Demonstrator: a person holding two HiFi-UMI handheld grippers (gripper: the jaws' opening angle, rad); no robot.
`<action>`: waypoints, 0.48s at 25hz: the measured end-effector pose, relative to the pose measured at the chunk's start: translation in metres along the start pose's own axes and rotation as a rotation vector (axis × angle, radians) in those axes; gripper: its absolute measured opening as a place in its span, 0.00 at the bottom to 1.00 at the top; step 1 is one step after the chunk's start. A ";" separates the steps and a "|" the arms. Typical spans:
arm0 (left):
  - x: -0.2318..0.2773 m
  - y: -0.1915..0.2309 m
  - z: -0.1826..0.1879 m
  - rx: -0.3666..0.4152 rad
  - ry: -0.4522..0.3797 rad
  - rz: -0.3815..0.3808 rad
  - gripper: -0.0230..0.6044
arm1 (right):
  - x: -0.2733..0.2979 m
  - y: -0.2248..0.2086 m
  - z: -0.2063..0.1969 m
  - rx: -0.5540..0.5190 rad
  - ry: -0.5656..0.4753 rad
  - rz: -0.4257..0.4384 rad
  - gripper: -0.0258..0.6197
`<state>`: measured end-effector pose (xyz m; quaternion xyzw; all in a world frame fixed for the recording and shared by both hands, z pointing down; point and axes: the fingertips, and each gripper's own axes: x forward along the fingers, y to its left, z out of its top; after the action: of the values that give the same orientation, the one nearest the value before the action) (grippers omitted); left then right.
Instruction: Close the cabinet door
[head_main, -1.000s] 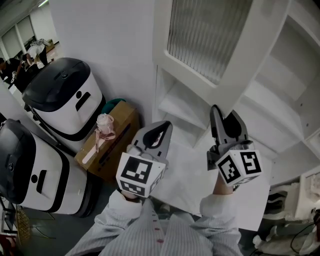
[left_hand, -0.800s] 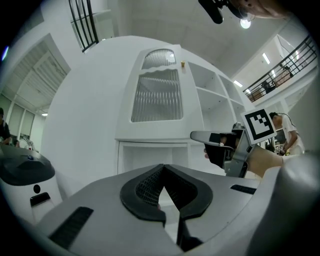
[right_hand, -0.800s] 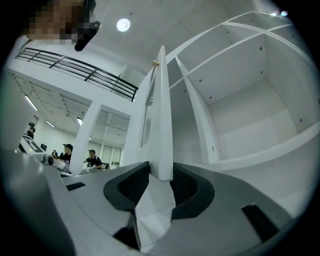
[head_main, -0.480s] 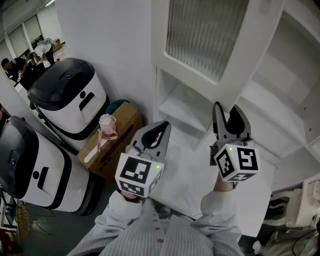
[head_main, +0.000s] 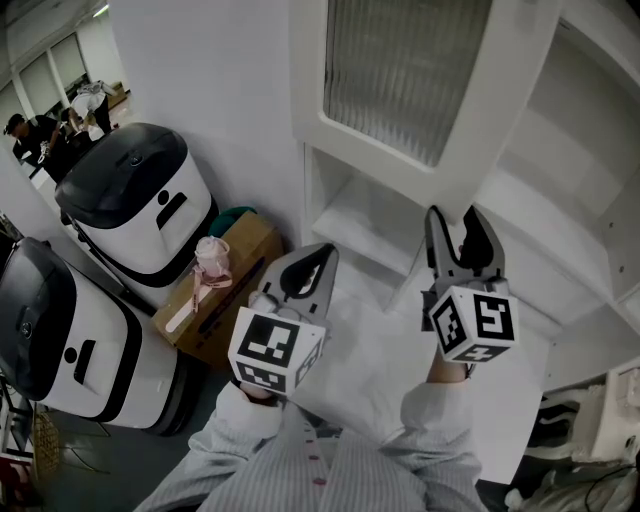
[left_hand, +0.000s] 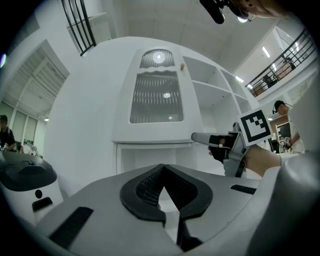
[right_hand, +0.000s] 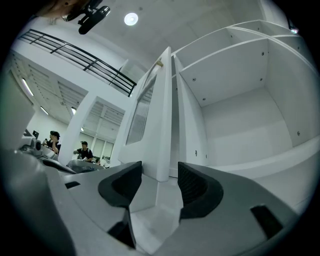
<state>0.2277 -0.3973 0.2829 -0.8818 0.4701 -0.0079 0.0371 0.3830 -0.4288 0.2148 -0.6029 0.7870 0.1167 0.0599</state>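
Note:
The white cabinet door (head_main: 420, 80) with its ribbed glass panel stands swung out from the cabinet (head_main: 560, 170), whose shelves show behind it. My right gripper (head_main: 455, 222) sits at the door's lower free corner. In the right gripper view the door's edge (right_hand: 162, 115) stands between the jaws of the right gripper (right_hand: 160, 170). Those jaws have just been opening, and the pads stand clear of the edge on both sides. My left gripper (head_main: 322, 252) hangs to the left and lower, shut on nothing. Its own view shows the left gripper (left_hand: 162, 167), the door (left_hand: 156, 105) and the right gripper (left_hand: 200, 138).
Two white machines with black lids (head_main: 140, 200) (head_main: 60, 330) stand on the floor at left. A cardboard box (head_main: 225, 270) with a pink item (head_main: 208, 262) on it sits against the wall beside the cabinet. People (head_main: 40, 140) are far back at left.
The right gripper's jaws have spread apart at the door's lower corner, and the hand has shifted slightly. The left gripper has stayed where it was.

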 end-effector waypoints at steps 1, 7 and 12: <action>0.003 -0.001 0.000 0.001 0.000 -0.001 0.05 | 0.001 -0.001 0.000 -0.009 0.001 0.000 0.35; 0.018 -0.006 -0.001 0.004 0.007 -0.015 0.05 | 0.007 -0.008 -0.002 -0.043 0.006 -0.007 0.36; 0.022 -0.005 -0.005 -0.001 0.013 -0.014 0.05 | 0.010 -0.013 -0.003 -0.054 0.008 -0.012 0.36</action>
<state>0.2438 -0.4127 0.2877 -0.8851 0.4640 -0.0135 0.0339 0.3925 -0.4424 0.2139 -0.6095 0.7801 0.1352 0.0411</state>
